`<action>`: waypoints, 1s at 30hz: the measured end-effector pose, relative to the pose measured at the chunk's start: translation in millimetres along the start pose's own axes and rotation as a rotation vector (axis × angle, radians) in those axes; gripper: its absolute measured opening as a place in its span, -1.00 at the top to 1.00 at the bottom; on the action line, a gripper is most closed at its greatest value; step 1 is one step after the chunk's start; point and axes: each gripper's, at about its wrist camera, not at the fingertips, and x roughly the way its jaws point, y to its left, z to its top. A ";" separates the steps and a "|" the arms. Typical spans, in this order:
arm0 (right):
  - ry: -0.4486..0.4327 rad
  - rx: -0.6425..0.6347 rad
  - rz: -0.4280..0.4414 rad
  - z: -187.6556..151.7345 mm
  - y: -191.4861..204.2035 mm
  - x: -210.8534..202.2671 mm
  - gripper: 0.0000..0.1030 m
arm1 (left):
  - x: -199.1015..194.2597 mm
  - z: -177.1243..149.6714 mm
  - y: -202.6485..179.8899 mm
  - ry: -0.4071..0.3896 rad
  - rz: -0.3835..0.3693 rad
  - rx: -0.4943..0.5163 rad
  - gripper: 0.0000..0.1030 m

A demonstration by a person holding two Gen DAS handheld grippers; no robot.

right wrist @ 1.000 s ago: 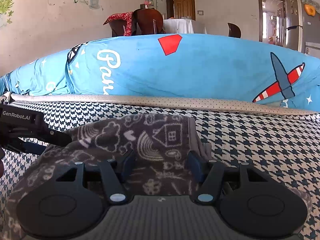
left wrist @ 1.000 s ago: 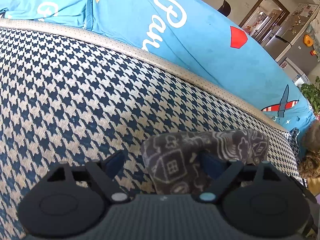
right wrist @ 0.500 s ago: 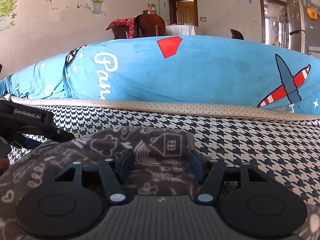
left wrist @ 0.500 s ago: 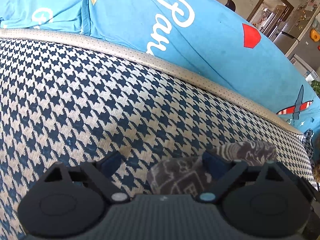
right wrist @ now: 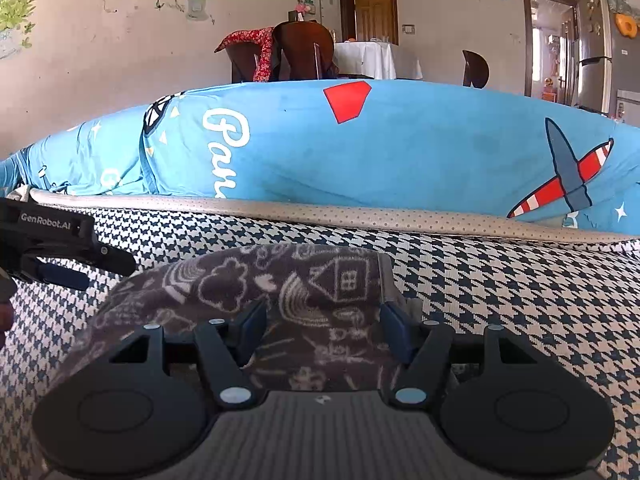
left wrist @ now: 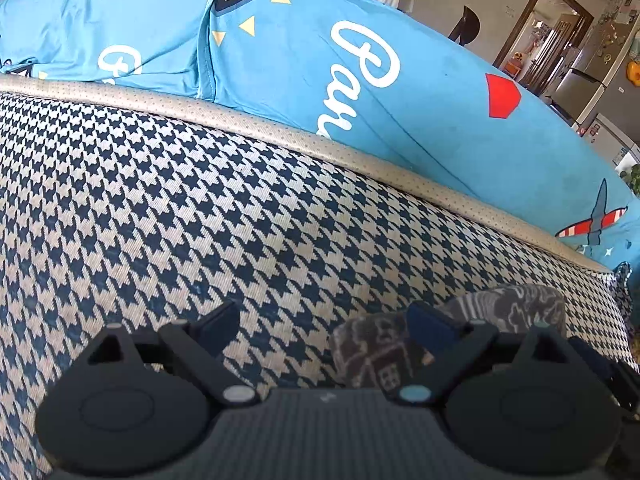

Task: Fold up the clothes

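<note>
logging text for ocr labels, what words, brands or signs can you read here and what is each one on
"GenRobot.AI": white print on the side of the left claw, seen from the right wrist view.
"Par": large white script on the blue cushion cover; its lower letters are cut off by the beige piped edge.
The grey doodle-print garment has drawings only, no readable words.
Papers on the fridge are too small to read.

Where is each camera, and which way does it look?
Left wrist: sits on the left gripper, looks along its open fingers across the checked cover.
Right wrist: sits on the right gripper, faces the grey garment and blue bedding; the left gripper shows at its left edge.
Shared: garment, cover, bedding.
</note>
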 end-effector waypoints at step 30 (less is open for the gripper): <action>0.112 -0.134 0.133 -50.0 79.3 -68.5 -0.48 | 19.3 -26.7 9.0 0.048 0.154 -0.002 -0.85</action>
